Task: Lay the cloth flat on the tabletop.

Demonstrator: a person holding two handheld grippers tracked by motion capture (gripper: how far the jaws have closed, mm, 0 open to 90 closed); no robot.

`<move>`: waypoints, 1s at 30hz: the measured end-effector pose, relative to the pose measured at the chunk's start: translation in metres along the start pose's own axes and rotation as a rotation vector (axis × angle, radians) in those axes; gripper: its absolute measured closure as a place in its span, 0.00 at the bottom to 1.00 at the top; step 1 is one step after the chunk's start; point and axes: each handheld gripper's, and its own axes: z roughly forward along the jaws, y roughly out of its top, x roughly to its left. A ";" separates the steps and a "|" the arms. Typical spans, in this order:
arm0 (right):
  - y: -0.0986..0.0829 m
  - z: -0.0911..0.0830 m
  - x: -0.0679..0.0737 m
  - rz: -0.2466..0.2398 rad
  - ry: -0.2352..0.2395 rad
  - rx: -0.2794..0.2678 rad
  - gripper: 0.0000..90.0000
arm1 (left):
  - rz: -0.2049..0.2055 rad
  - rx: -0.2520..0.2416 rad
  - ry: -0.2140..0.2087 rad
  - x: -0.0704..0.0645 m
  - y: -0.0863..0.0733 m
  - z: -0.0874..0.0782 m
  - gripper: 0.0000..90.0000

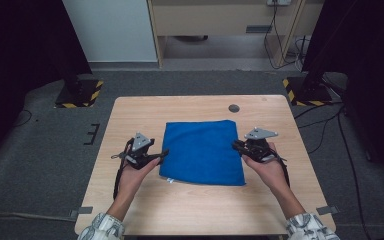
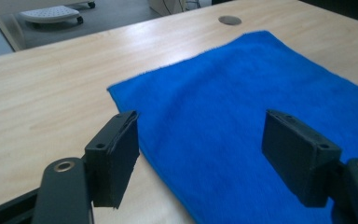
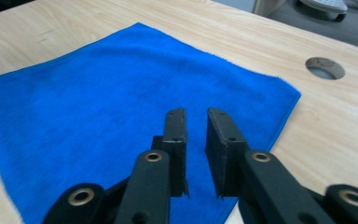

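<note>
Grey carpeted floor (image 1: 45, 150) is surrounding a light wooden square table (image 1: 200, 205), with dark curtains hanging at both sides and pale cabinets at the far wall. Two yellow-and-black striped stand bases (image 1: 79, 93) are sitting on the floor beyond the table's far corners. Near table edge and the person's patterned sleeves (image 1: 101, 228) are getting cut off at the bottom of the high view.

Folded blue terry cloth (image 1: 203, 151) is lying flat at the table's centre, a small white tag poking out at its near left corner, too small to read. Round grey cable hole (image 1: 234, 108) is sitting in the tabletop past the cloth's far right corner.

Left gripper (image 1: 161, 154) is hovering at the cloth's left edge, held in the left hand (image 1: 139, 172). In the left gripper view its jaws are standing wide apart over the cloth (image 2: 242, 121), gripping nothing; whether the tips are touching the fabric is hard to tell.

Right gripper (image 1: 237, 145) is sitting at the cloth's right edge, held in the right hand (image 1: 266, 167). In the right gripper view its jaws are nearly together, a narrow gap showing between them, nothing visibly pinched, with the cloth (image 3: 121, 107) lying beneath. Jaw tips are partly hiding the cloth edge, so contact there is unclear.
</note>
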 end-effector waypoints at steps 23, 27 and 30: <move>-0.062 -0.024 0.024 -0.023 0.073 0.035 0.75 | 0.009 0.120 -0.034 -0.006 -0.068 -0.037 0.35; -0.063 -0.020 0.036 -0.053 0.096 0.052 0.68 | 0.024 0.148 -0.056 -0.009 -0.070 -0.031 0.36; -0.065 -0.015 0.042 -0.080 0.100 0.073 0.63 | 0.016 0.149 -0.063 -0.012 -0.069 -0.029 0.35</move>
